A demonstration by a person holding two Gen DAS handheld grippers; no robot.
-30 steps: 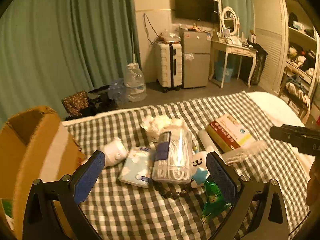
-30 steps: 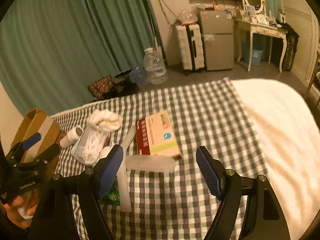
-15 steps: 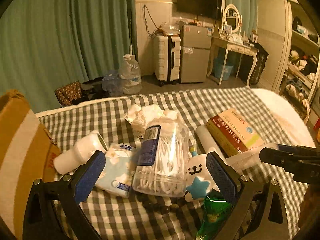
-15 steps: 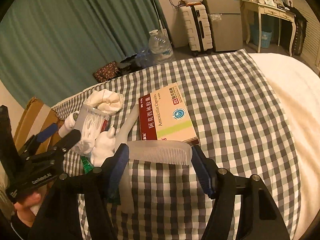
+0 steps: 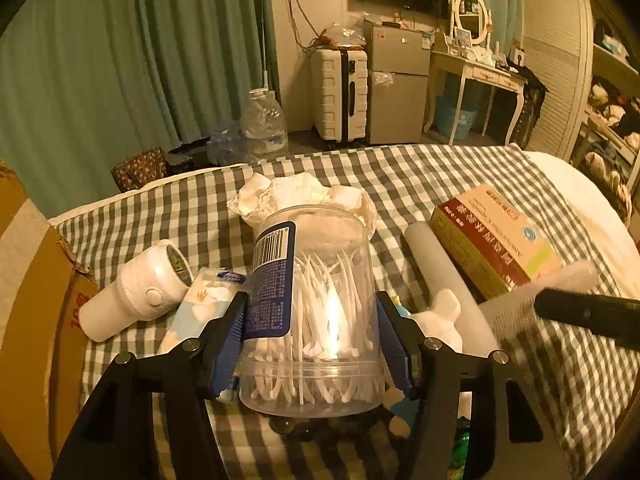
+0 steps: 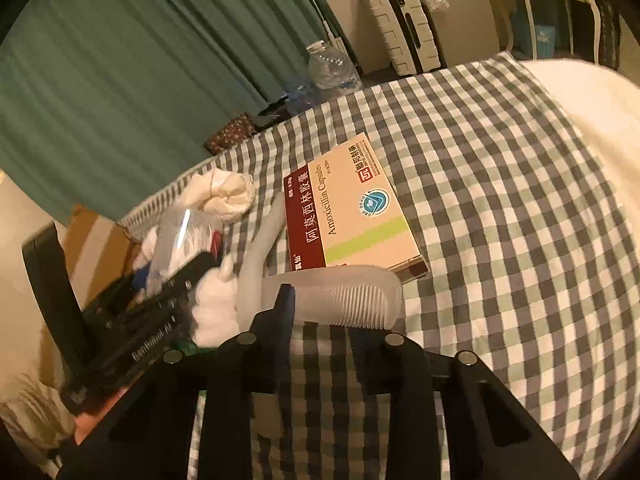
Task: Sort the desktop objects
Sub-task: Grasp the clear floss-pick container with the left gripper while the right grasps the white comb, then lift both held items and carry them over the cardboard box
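Left gripper (image 5: 312,332): both blue fingers (image 5: 230,340) pressed against the sides of the clear floss-pick jar (image 5: 316,308), so it was clamped on it. The jar lay on its side on the checked bedspread (image 5: 420,172), lid end toward the camera, blue label up-left.

Right gripper (image 6: 332,312): fingers closed in on the translucent comb (image 6: 344,292), teeth facing down toward the camera. The comb sat just in front of the amoxicillin box (image 6: 348,216), and the right pad was hidden behind it. In the left view the comb (image 5: 536,296) appeared blurred at the tip of the right gripper's dark finger (image 5: 588,308).

Around the jar in the left view:
- white cylindrical device (image 5: 136,292) on its side to the left, just beside a tissue pack (image 5: 200,308)
- crumpled white tissue (image 5: 296,196) behind the jar
- frosted tube (image 5: 436,256) between the jar and the box
- white plush toy (image 5: 440,316) just right of the right finger
- dark beads (image 5: 304,428) under the jar's near edge
- cardboard box (image 5: 32,320) at the far left edge

Everything rested on the bed, not a tabletop.
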